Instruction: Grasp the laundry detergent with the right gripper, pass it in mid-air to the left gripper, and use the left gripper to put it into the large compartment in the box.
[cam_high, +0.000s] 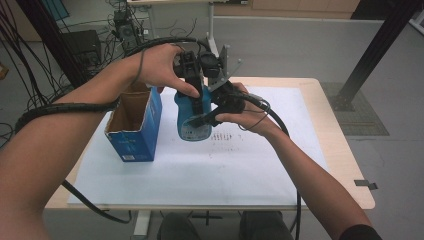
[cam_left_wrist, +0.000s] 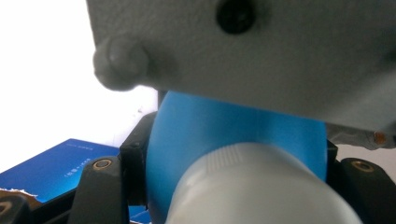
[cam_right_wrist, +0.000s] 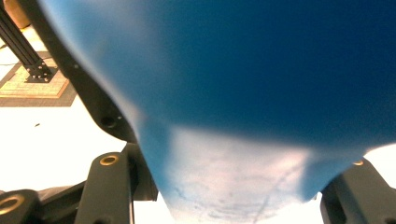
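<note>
Two hand-held grippers clamp one blue bottle above a paper-covered bench.

Nearest, at the bottom of the high view, two bare forearms reach in over a light wooden bench (cam_high: 345, 165) with one white paper sheet (cam_high: 200, 170) on it. At centre frame, one blue bottle (cam_high: 192, 117) is held above the sheet: the left gripper (cam_high: 192, 82) is clamped on its upper part, and the left gripper view shows the white cap (cam_left_wrist: 252, 186) between the jaws. The right gripper (cam_high: 222, 102) is clamped on its side. One open blue cardboard box (cam_high: 135, 125) stands at centre left, near the bottle. Beyond, grey floor, tangled cables at upper left, and one black metal post (cam_high: 372, 50) at upper right.
</note>
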